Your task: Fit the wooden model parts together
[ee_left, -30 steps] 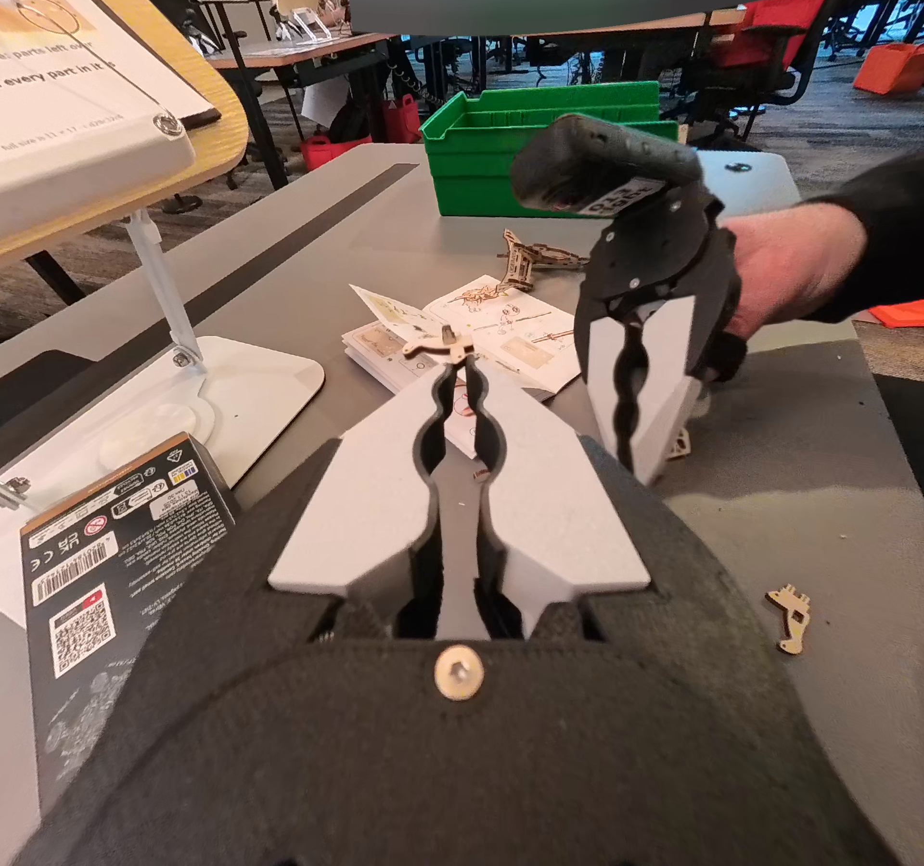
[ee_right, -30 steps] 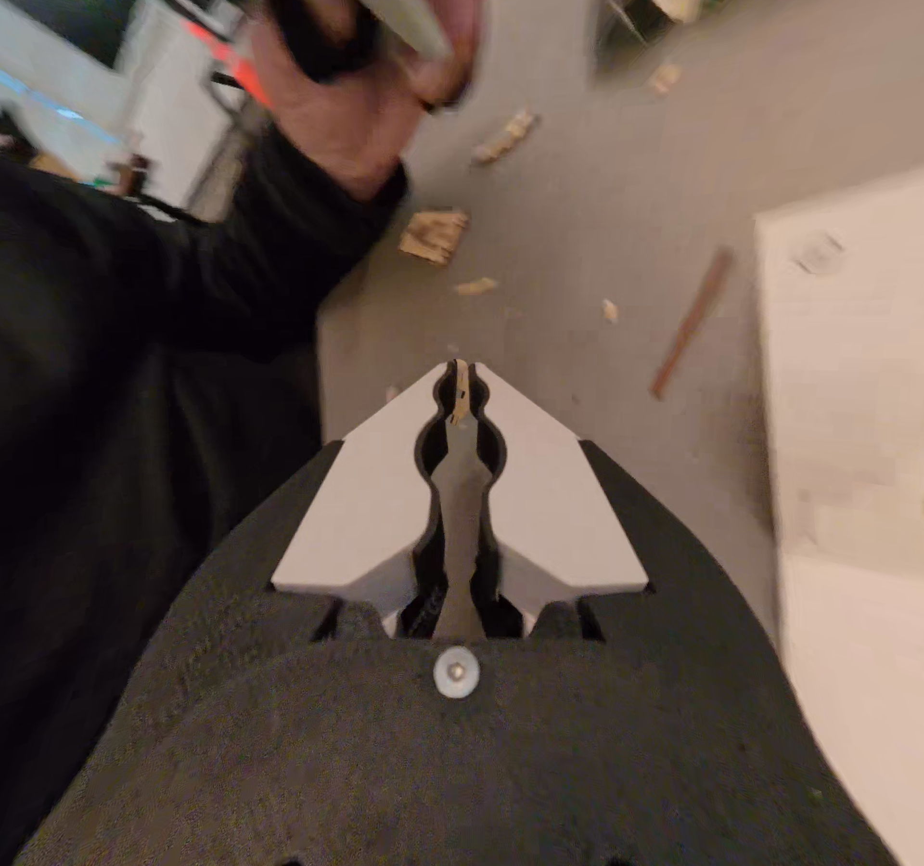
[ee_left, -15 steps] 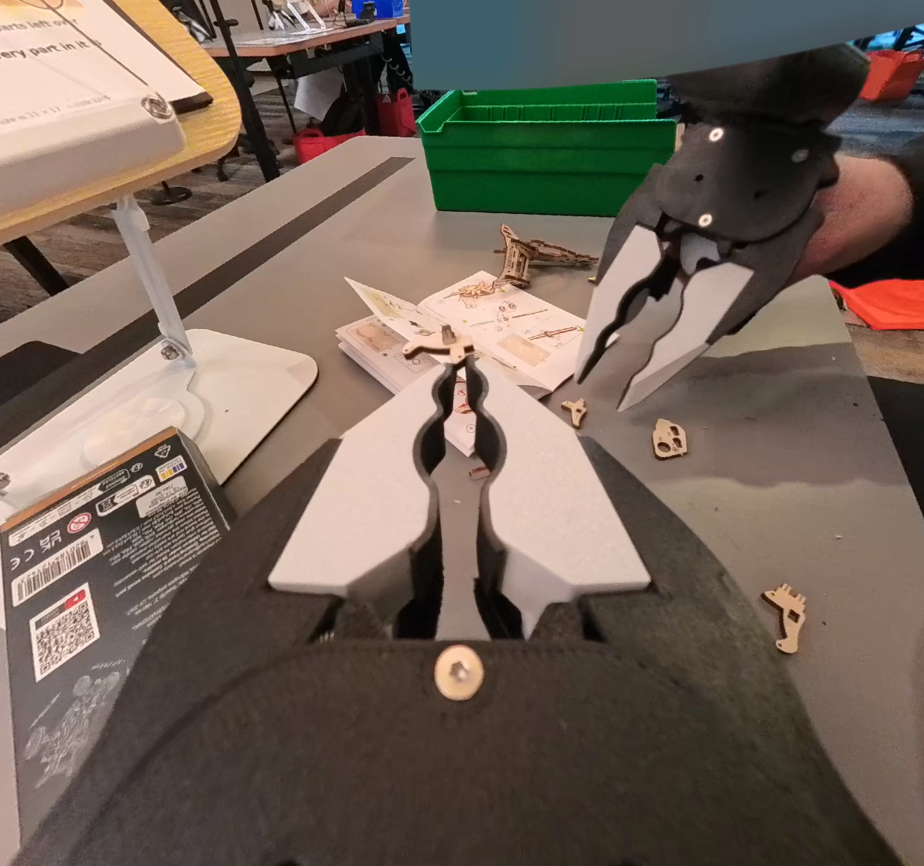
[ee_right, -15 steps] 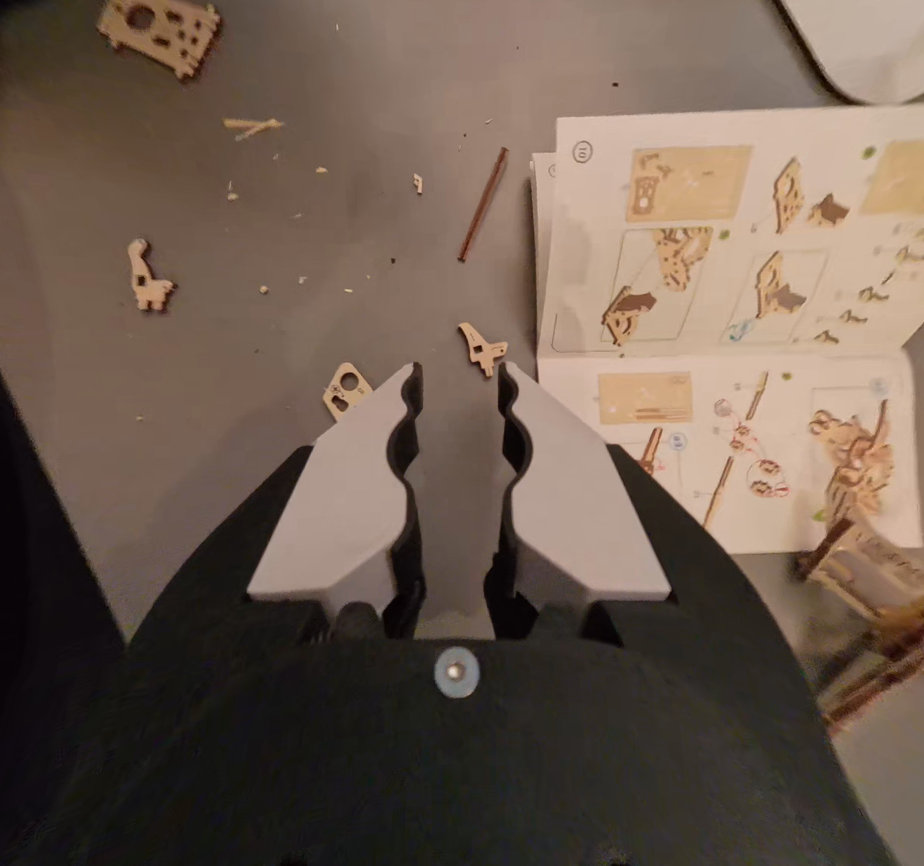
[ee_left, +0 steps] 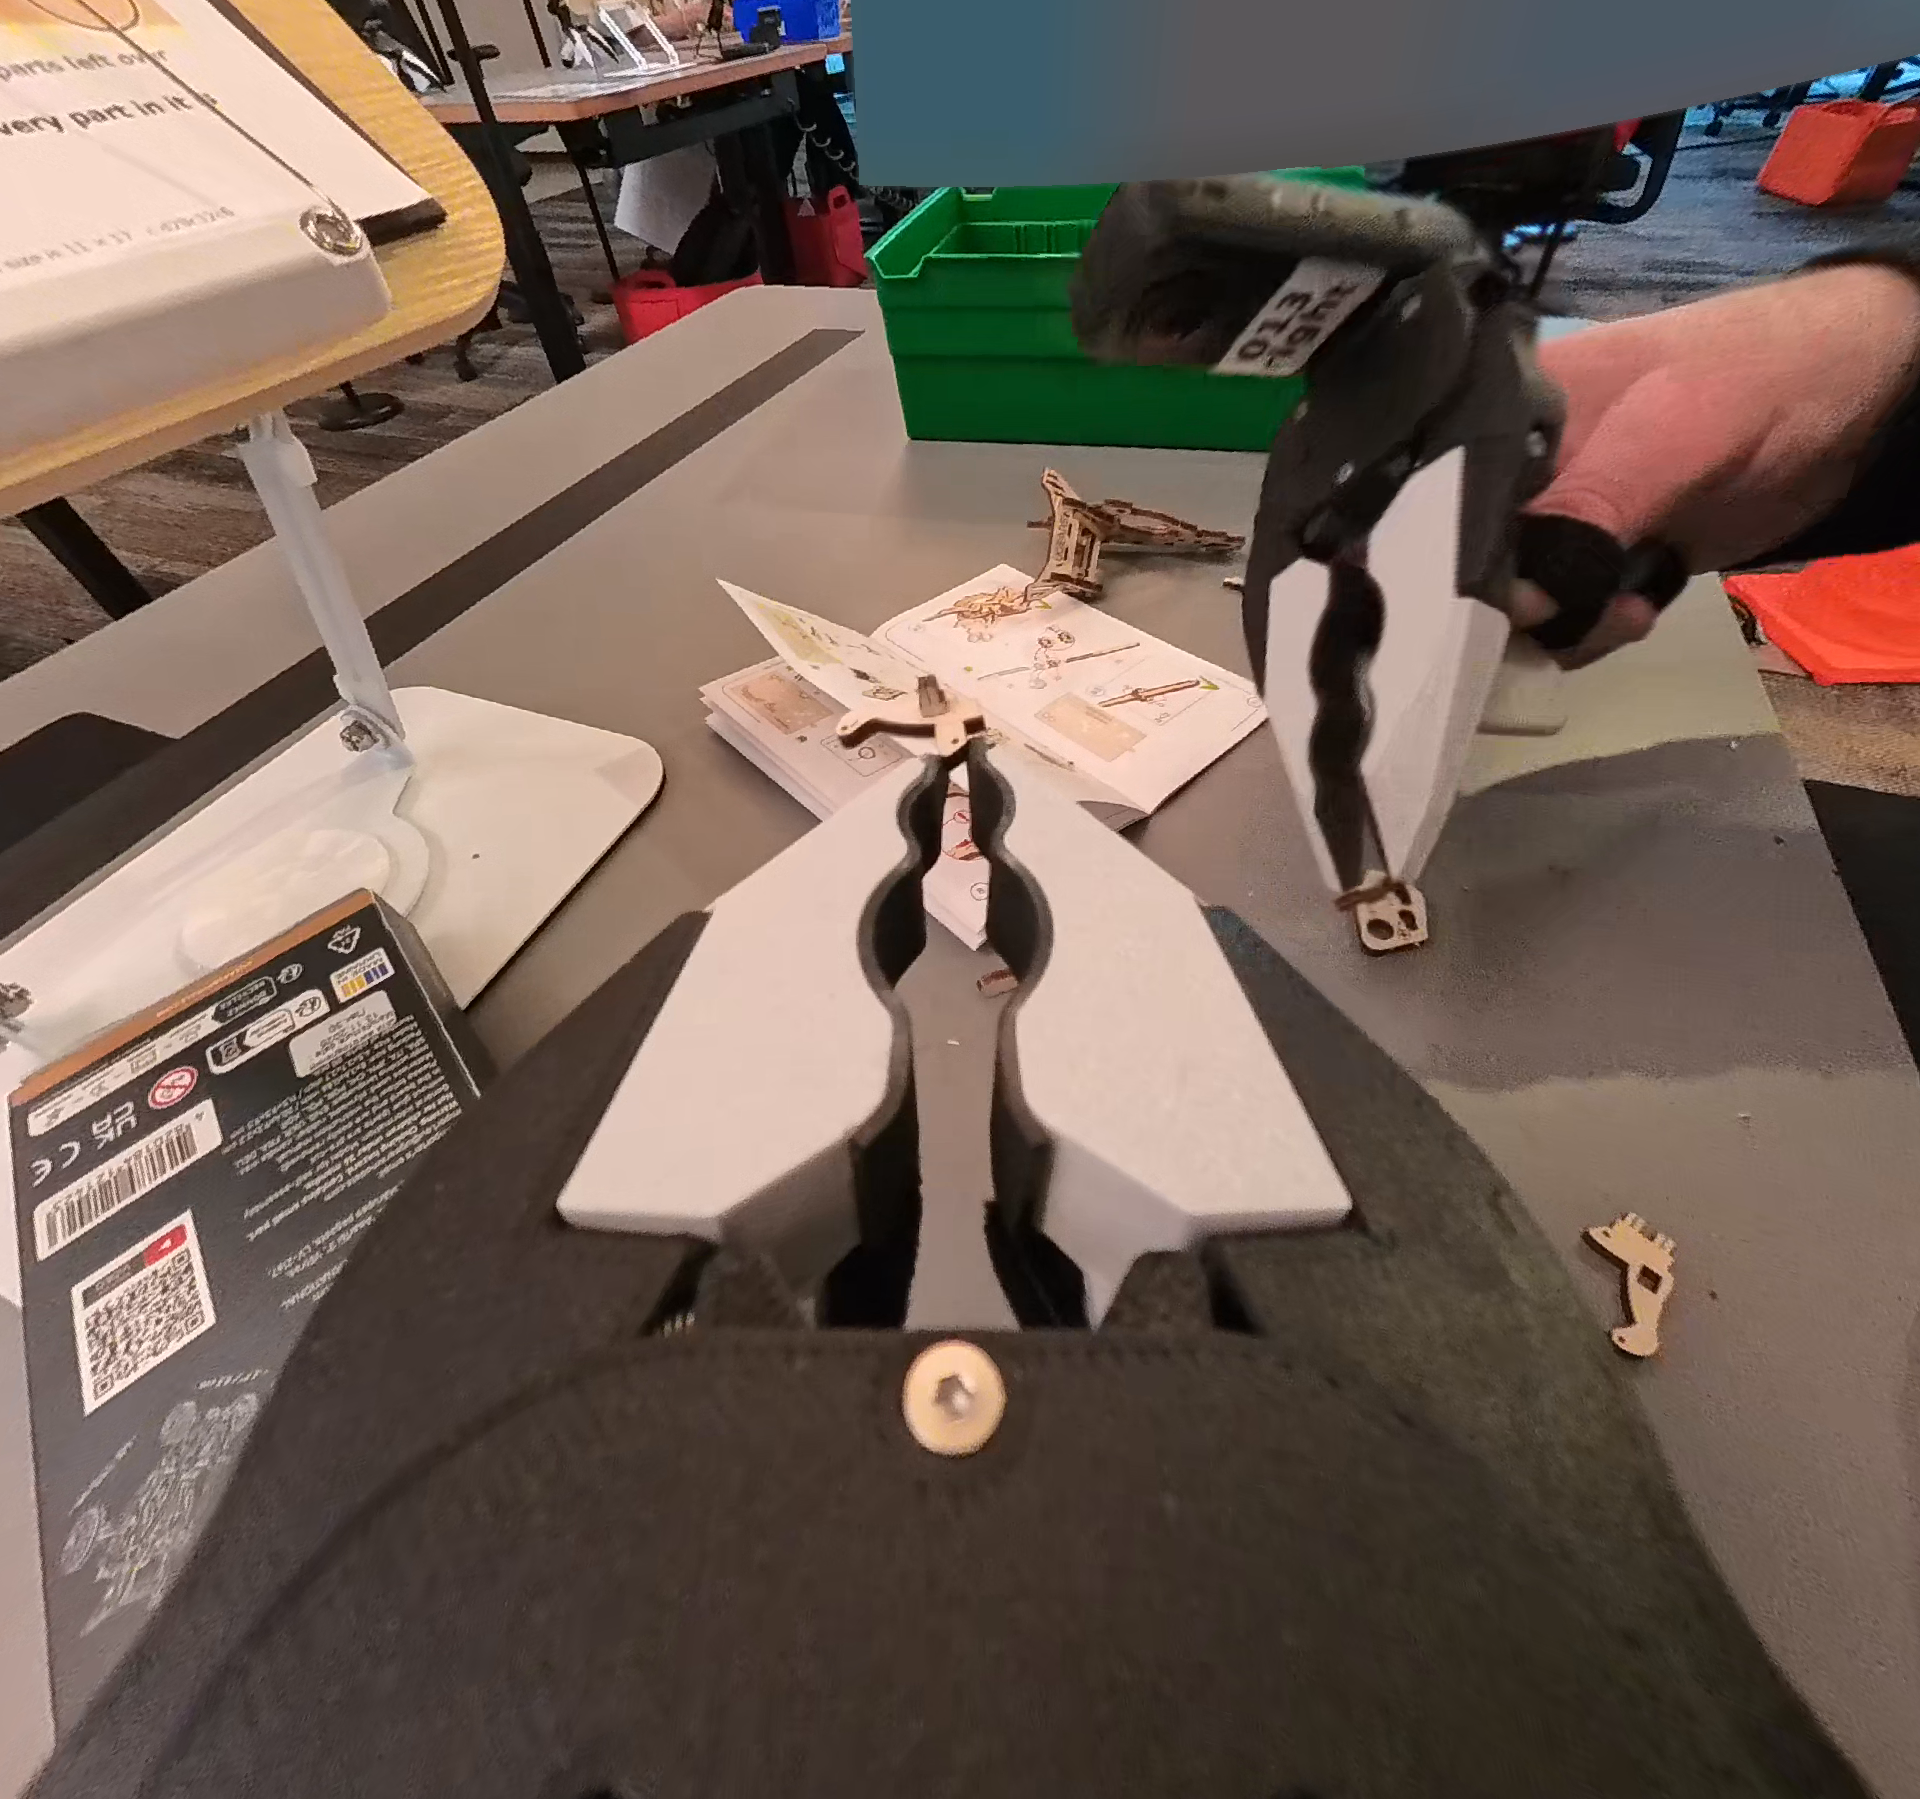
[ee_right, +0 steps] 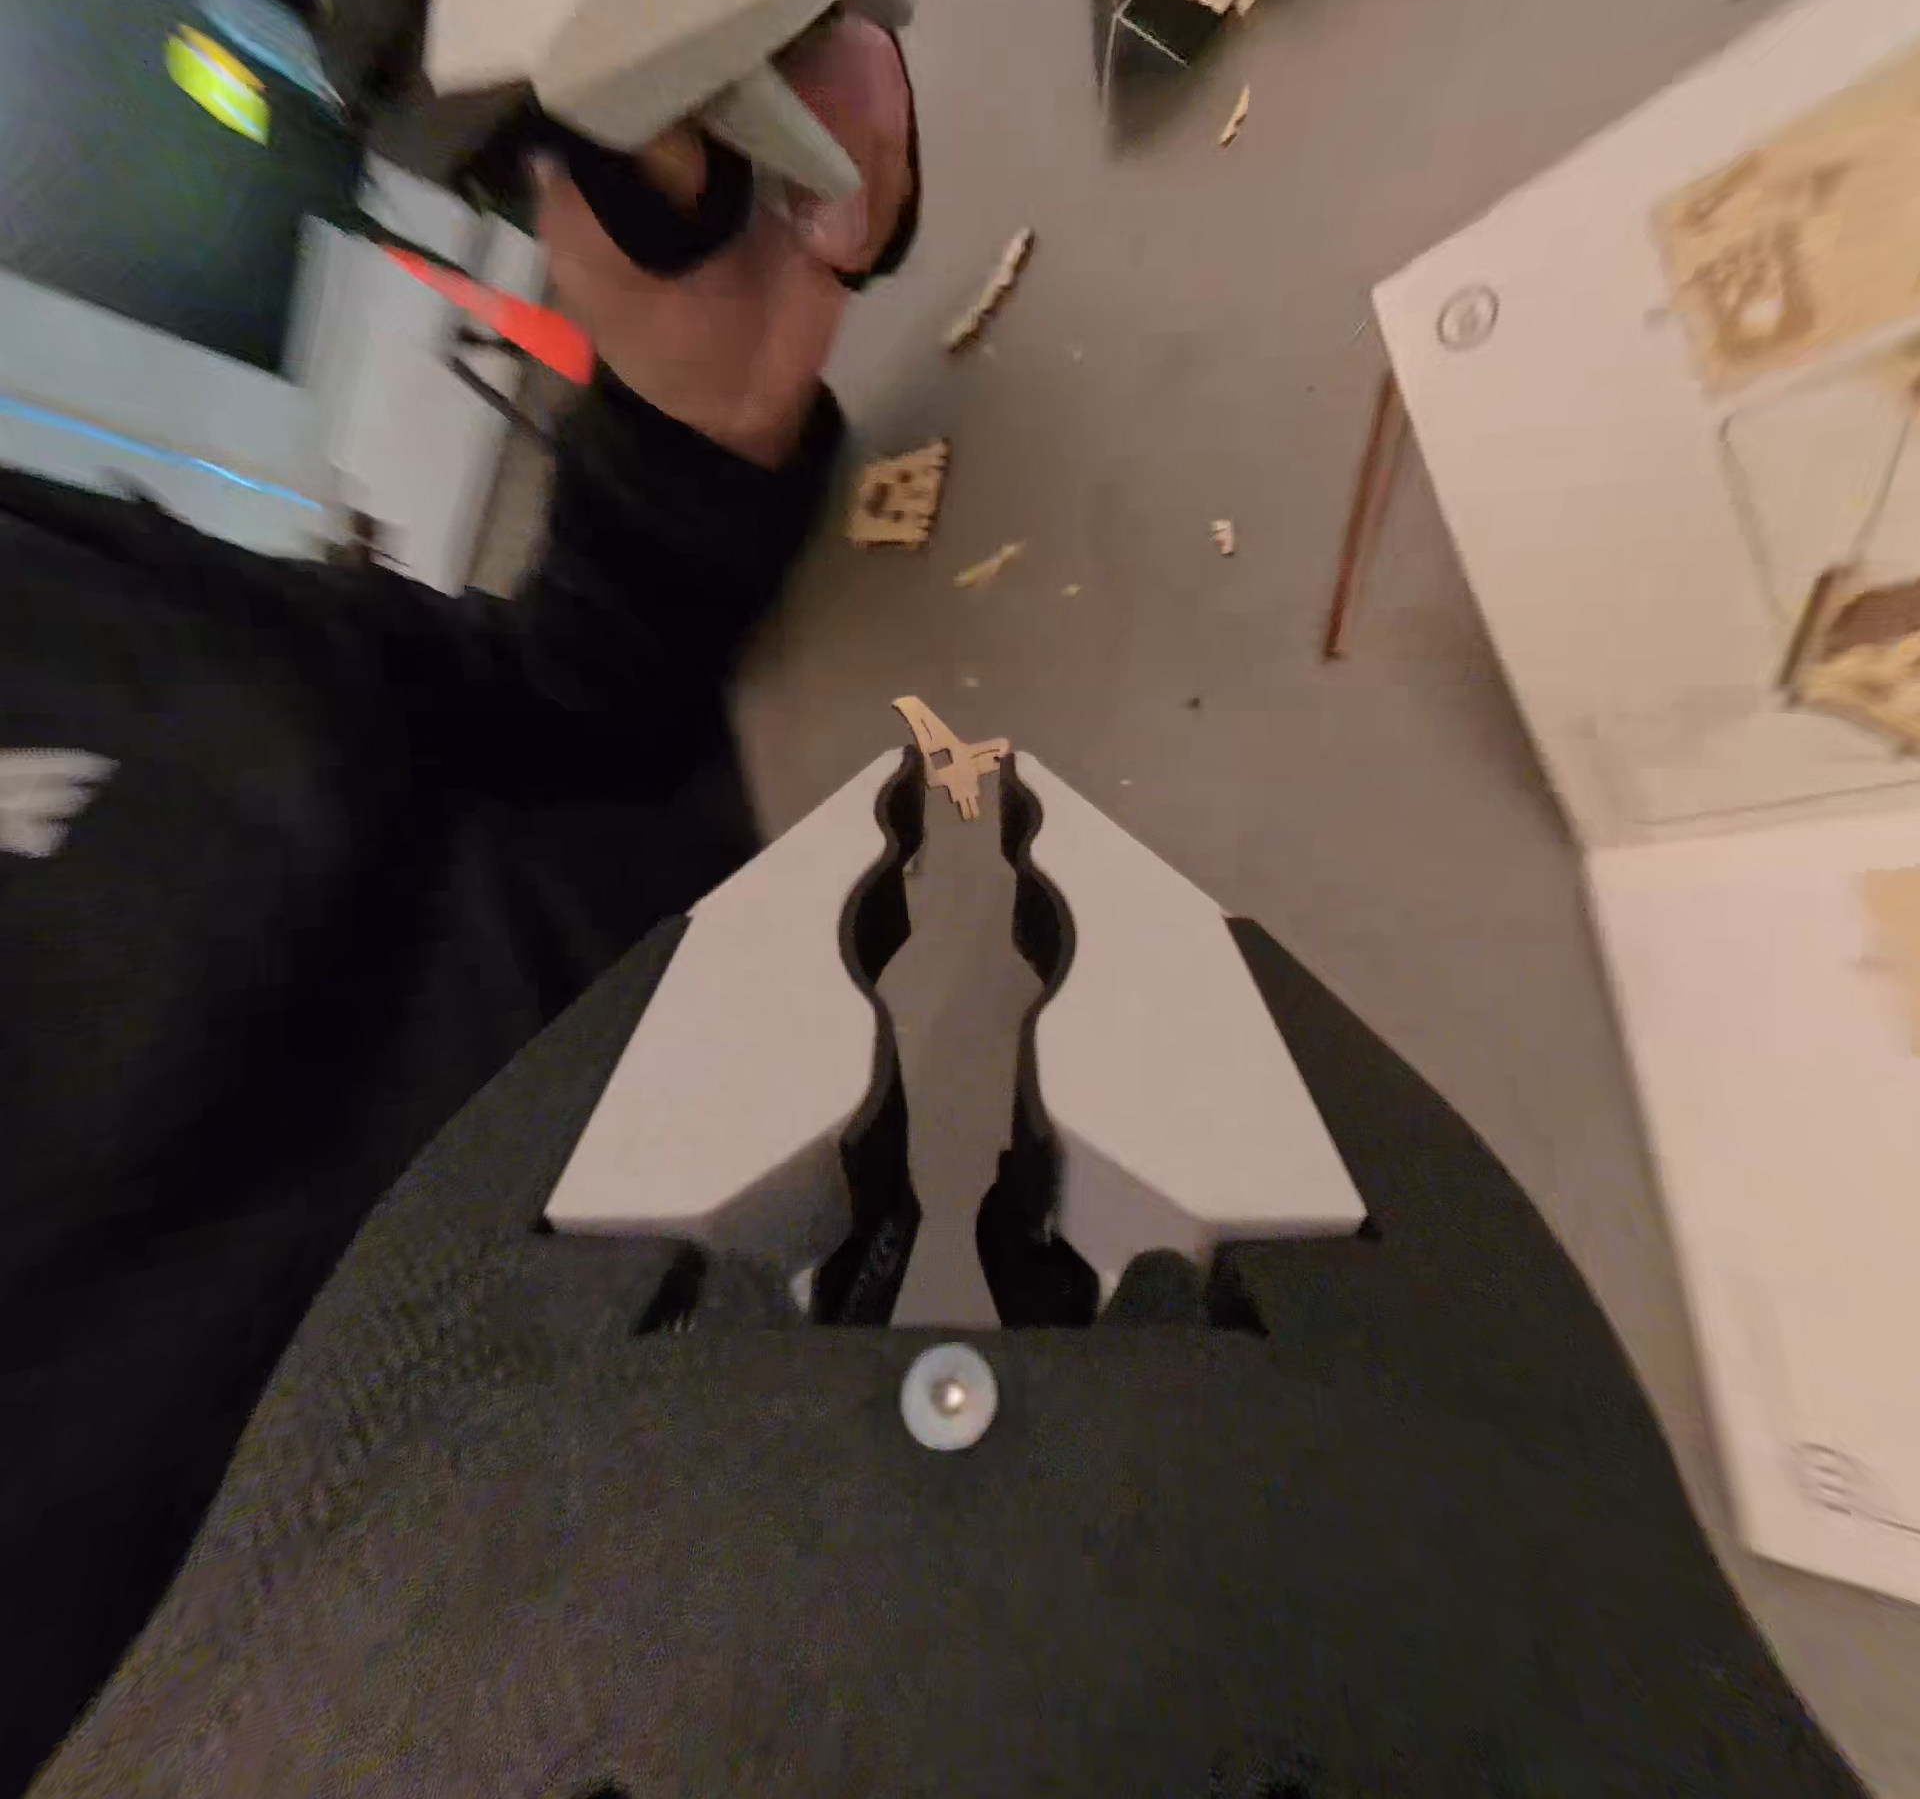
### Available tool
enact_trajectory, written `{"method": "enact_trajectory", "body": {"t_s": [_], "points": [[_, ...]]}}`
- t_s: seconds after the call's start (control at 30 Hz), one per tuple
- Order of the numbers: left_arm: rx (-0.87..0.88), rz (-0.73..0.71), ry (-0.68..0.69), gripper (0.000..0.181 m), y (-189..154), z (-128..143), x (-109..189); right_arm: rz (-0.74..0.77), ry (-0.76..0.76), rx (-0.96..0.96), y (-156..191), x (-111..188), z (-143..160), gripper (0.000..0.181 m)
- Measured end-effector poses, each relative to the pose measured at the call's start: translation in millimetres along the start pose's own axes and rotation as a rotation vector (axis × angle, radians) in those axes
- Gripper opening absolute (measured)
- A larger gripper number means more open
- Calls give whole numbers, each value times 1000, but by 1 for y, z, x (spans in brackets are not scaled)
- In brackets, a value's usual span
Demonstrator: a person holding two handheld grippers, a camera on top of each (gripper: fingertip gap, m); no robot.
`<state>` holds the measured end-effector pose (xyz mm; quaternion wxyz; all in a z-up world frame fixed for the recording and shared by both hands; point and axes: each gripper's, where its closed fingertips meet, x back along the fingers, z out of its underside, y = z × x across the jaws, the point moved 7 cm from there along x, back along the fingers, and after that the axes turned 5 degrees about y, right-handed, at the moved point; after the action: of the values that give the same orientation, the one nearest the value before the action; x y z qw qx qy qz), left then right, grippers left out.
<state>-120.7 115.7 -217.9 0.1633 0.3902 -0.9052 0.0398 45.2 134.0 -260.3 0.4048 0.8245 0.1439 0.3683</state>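
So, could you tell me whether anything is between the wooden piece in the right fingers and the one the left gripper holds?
Nothing visible does. The small piece in the right gripper and the left gripper's part are apart, with only open air above the table between them.

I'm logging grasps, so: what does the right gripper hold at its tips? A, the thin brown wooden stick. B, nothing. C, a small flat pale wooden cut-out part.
C: the right gripper is shut on the small flat pale wooden cut-out part; the thin brown wooden stick lies on the grey table.
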Motion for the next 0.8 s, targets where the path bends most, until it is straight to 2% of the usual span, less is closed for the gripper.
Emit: {"method": "enact_trajectory", "body": {"t_s": [0.07,0.1,0.13,0.17,0.2,0.23,0.27,0.3,0.37,0.47,0.6,0.8], "points": [[2,1,-2,2,0,0,1,-32,-52,-91,-9,3,-1,12],[2,2,-4,2,0,0,1,-24,-65,-121,-14,4,0,20],[4,3,-5,2,0,-1,1,-15,-61,-160,-17,5,0,62],[6,6,-4,2,0,0,1,-14,-49,-168,-18,5,2,66],[8,8,-3,2,0,0,0,7,-25,-152,-18,5,4,61],[7,9,-2,2,0,0,0,40,2,-122,-19,6,8,42],[6,9,-1,2,0,0,0,118,30,-61,-20,7,11,5],[7,10,0,2,0,0,0,230,47,16,-20,9,13,0],[9,11,1,2,0,0,0,319,47,151,-9,9,11,5],[9,11,4,2,0,1,-1,421,114,344,5,-9,11,31],[6,6,7,2,0,1,-1,507,219,450,-2,-36,14,25],[6,5,3,2,1,0,0,533,251,598,-1,-43,9,7]]}}
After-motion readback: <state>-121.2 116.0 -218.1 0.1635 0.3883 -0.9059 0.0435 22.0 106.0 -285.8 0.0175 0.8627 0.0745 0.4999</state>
